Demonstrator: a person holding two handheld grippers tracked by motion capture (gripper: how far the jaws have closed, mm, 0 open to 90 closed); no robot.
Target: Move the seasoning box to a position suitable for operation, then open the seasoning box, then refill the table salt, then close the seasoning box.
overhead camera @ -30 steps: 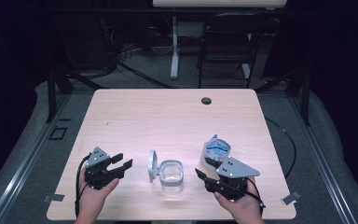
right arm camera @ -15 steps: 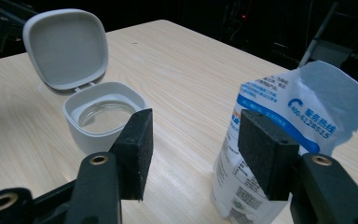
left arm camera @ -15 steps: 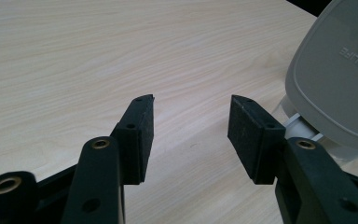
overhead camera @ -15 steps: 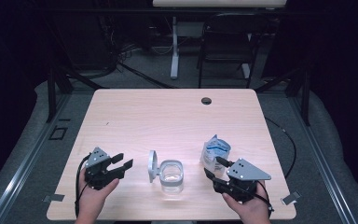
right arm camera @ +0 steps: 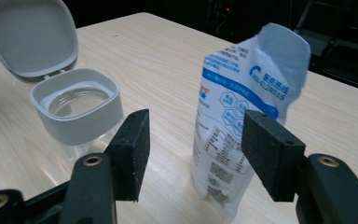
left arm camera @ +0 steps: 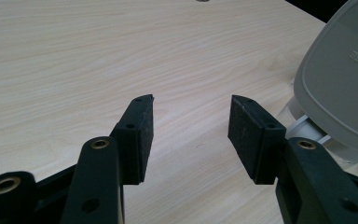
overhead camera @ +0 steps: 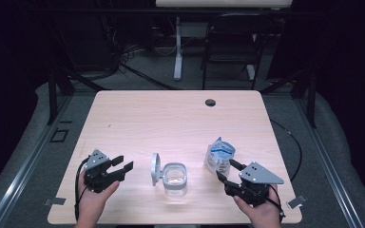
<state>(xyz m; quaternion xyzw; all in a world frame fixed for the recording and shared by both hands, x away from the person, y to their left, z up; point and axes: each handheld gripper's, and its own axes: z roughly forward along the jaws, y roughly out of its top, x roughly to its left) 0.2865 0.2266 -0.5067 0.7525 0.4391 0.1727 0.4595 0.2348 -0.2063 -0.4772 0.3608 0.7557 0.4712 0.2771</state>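
Observation:
A clear jar (overhead camera: 175,179) with a grey rim stands near the table's front, its grey flip lid (overhead camera: 155,169) raised on the left side. A white and blue pouch (overhead camera: 219,156) stands upright to its right, torn open at the top. My left gripper (overhead camera: 122,166) rests left of the jar, open and holding nothing (left arm camera: 191,135), with the lid (left arm camera: 340,88) just off to its right. My right gripper (overhead camera: 227,170) sits just in front and to the right of the pouch. Its jaws have just been opening (right arm camera: 196,149). The pouch (right arm camera: 242,93) stands just ahead of the gap, clear of both pads.
The light wooden table (overhead camera: 171,123) has a round cable hole (overhead camera: 210,102) near its far edge. A dark chair (overhead camera: 230,45) and a white stand (overhead camera: 177,47) are on the floor beyond it. Both hands rest at the table's near edge.
My right gripper has drawn back to the right, away from the pouch, and its jaws stand wider. The pouch stays upright. The left gripper and jar have not moved.

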